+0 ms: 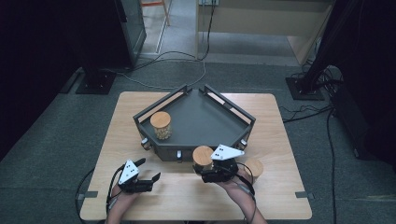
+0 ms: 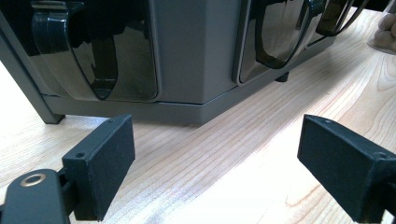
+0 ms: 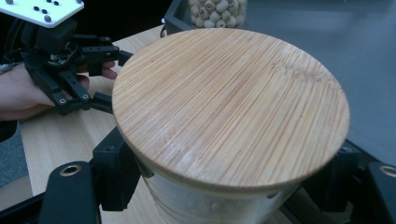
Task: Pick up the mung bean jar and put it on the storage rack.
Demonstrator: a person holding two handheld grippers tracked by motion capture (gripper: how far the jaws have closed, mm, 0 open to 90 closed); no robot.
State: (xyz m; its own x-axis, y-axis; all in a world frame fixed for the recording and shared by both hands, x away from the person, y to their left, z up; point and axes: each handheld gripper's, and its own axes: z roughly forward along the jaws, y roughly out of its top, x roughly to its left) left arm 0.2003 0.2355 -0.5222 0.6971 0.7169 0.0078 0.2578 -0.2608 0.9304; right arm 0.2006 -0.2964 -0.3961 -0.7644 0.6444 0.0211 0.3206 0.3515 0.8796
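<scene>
Clamping a clear jar (image 3: 224, 200) just under its round bamboo lid (image 3: 231, 109), the right tongs (image 1: 215, 171) hold it upright beside the near corner of the dark grey tray (image 1: 212, 123), the pads pressing the glass on both sides. Gripping below the lid keeps the top free and the jar level, likely so it can be carried over the tray's low wall. A second jar (image 1: 161, 125), filled with pale round beads, already stands inside the tray near its left wall, and a third (image 1: 253, 168) waits on the bench just right of the held one, so the tray looks like the place where all three are gathered. The left tongs (image 1: 140, 179) rest low over the bench with jaws spread wide and nothing between them, pointing at the tray's front, perhaps ready to steady it.

The bench (image 1: 280, 140) is light wood with a plain grain. Around it lies grey carpet crossed by cables, with dark stands at both sides.
</scene>
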